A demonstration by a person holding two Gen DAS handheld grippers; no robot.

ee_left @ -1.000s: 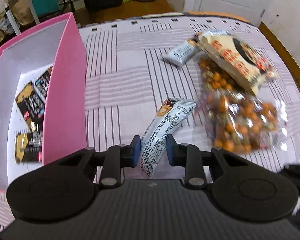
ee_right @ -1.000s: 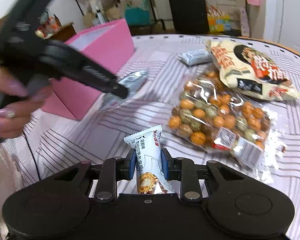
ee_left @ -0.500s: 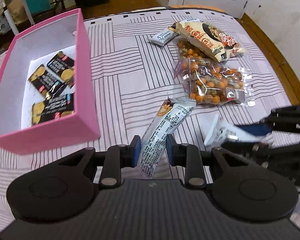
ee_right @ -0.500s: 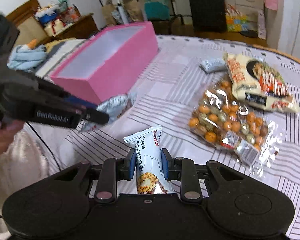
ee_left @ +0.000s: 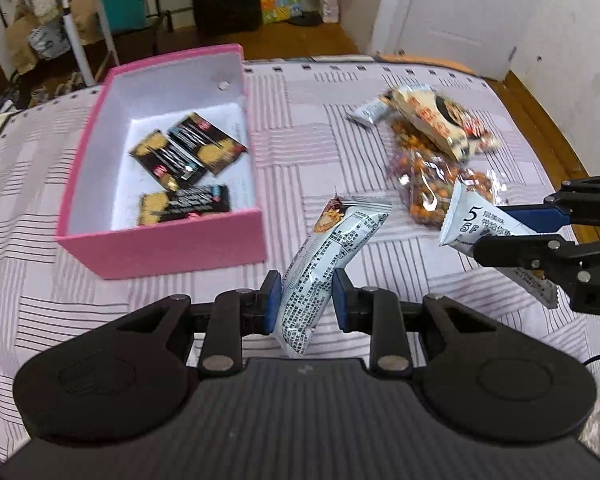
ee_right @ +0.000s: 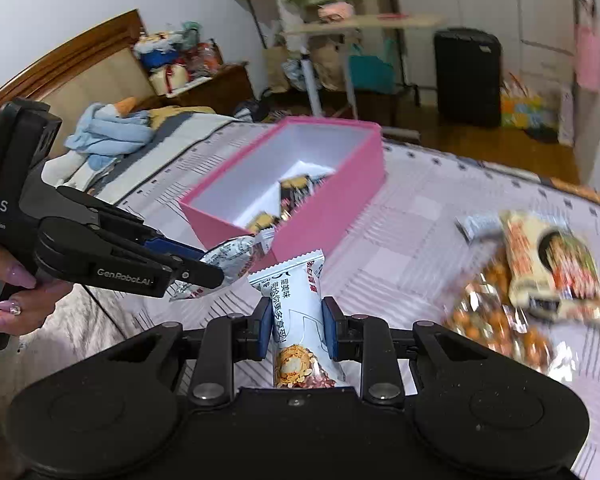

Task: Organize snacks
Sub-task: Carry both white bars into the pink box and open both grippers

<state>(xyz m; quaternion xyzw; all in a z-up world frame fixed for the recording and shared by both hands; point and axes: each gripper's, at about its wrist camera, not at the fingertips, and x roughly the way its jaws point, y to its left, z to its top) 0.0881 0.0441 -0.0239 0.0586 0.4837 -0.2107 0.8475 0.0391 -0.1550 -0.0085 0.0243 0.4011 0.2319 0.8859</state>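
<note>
Left gripper (ee_left: 303,303) is gripping a silver snack bar (ee_left: 324,268) between its fingers, holding it above the striped bedspread (ee_left: 332,120) just beside the pink box (ee_left: 160,248). Right gripper (ee_right: 296,322) is clamping a white snack bar (ee_right: 296,300) likewise. Three dark cracker packets (ee_left: 188,152) are lying inside the box. A peanut bag (ee_left: 428,188) is resting well apart.

The right hand-held gripper (ee_right: 296,327) pinches a white snack bar (ee_right: 296,312); beyond, the pink box (ee_right: 332,216) holds seemingly dark packets (ee_right: 296,192).

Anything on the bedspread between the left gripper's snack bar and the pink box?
Nothing: in the left wrist view, only bare striped bedspread separates the snack bar from the pink box.
</note>
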